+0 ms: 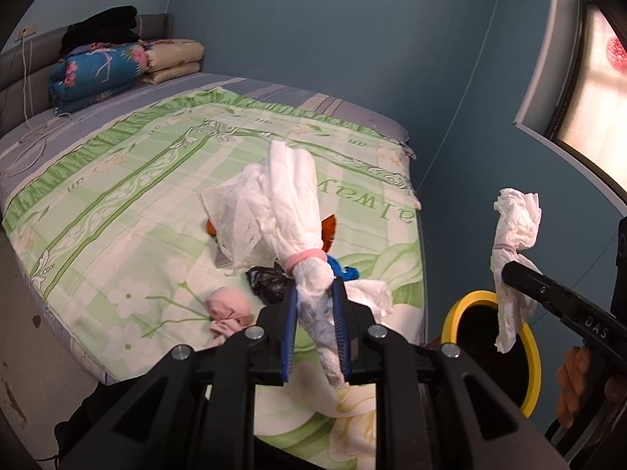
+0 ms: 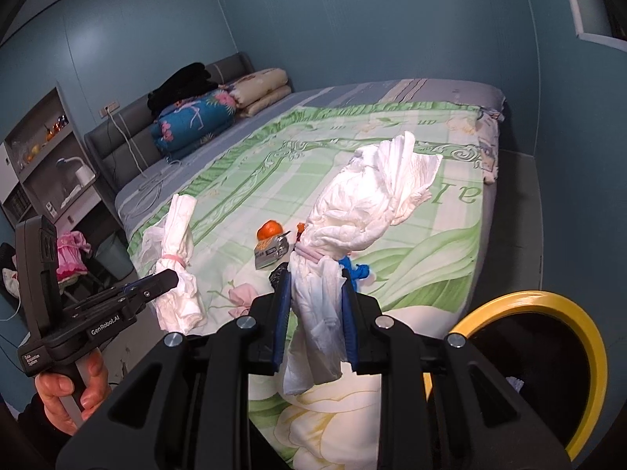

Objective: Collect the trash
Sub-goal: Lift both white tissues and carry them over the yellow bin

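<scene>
My left gripper [image 1: 315, 286] is shut on a white tissue bundle [image 1: 290, 203] tied with a pink band, held up above the bed. My right gripper [image 2: 315, 274] is shut on a second white tissue bundle [image 2: 364, 203] with a pale band. Each view shows the other gripper too: the right gripper [image 1: 505, 270] with its bundle [image 1: 515, 227] above the bin, and the left gripper [image 2: 172, 276] with its bundle [image 2: 176, 235] at the left. A black bin with a yellow rim [image 2: 548, 299] [image 1: 476, 297] stands beside the bed at the right. Both hands are partly visible.
On the green flowered bedspread [image 2: 411, 258] lie an orange item [image 2: 270, 229], a small packet [image 2: 270, 252], a blue scrap [image 2: 358, 270], a black bag [image 1: 268, 282], a pink cloth [image 1: 227, 307] and a loose tissue [image 1: 372, 293]. Folded quilts [image 1: 102, 74] are stacked at the headboard. A shelf unit [image 2: 47, 156] stands left.
</scene>
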Available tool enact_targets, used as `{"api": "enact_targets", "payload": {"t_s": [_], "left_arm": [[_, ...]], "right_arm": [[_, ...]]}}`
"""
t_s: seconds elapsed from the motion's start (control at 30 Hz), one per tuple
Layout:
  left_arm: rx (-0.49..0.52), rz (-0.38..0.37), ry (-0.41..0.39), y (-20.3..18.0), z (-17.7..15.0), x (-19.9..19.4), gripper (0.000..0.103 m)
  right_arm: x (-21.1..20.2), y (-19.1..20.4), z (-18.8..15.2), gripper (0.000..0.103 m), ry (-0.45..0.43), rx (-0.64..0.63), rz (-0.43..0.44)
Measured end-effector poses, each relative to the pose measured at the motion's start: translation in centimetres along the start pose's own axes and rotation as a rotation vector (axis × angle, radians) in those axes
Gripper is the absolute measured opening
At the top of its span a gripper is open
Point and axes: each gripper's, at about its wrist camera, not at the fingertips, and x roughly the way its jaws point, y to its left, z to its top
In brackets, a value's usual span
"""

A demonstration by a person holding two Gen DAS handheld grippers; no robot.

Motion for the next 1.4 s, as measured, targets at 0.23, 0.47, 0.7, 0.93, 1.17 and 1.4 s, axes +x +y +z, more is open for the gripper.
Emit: {"api": "enact_targets", "payload": {"t_s": [0.23,0.47,0.7,0.93,1.17,1.4], "left_arm": [[0.056,-0.056,-0.001,-3.6,0.7,0.7,0.016],[0.115,-0.106,0.010,-7.7,0.6,1.7,0.017],[0.152,-0.151,0.025,-10.7,0.3,2.5,0.017],[0.198,-0.186,0.035,-14.1,-0.5,4.2,0.017],[0.249,-0.202,0.061,-16.5,-1.6,6.1,0.017],[0.295,-0.215,0.097,-18.3,-2.5,7.8,0.017]], "right_arm": [[-2.7,-2.5,0.3,0.024,-0.054,0.045,-0.056],[-5.0,-5.5,0.1,0.024,-0.100,0.102,-0.111],[-6.6,-8.1,0.0,0.024,-0.138,0.145,-0.153],[-7.1,-10.4,-0.1,0.024,-0.141,0.178,-0.185],[-6.8,-12.8,-0.6,0.024,-0.137,0.232,-0.197],[-5.7,-14.5,-1.2,0.024,-0.106,0.286,-0.205]]}}
